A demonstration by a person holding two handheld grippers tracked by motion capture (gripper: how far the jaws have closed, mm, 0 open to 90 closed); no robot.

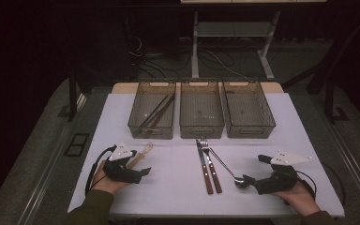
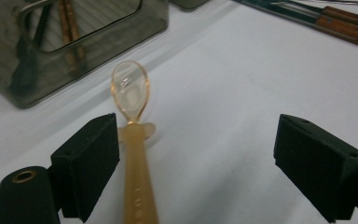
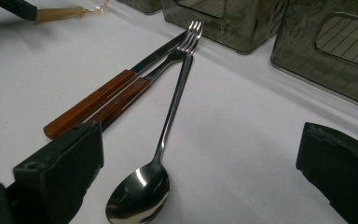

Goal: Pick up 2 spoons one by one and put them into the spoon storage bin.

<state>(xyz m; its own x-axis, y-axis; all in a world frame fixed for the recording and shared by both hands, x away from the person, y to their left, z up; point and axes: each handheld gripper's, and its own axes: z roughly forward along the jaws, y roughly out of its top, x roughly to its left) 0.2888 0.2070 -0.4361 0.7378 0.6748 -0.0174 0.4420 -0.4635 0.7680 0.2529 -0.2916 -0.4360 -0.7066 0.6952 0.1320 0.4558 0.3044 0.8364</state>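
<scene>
A white table (image 1: 178,187) carries three grey bins (image 1: 201,112) in a row along its far side; the left bin (image 1: 152,110) holds dark sticks. In front of the middle bin lie a knife (image 1: 203,164) and a fork (image 1: 211,164) with wooden handles, side by side. A metal spoon (image 3: 154,172) lies slantwise, its handle tip touching the fork's neck, its bowl between the wide-apart jaws of the right gripper (image 1: 255,180), nearer the left jaw. The left gripper (image 2: 196,154) also stands wide; an amber plastic spoon (image 2: 133,140) lies on the table just beside its left jaw, bowl pointing toward the left bin, unclamped.
</scene>
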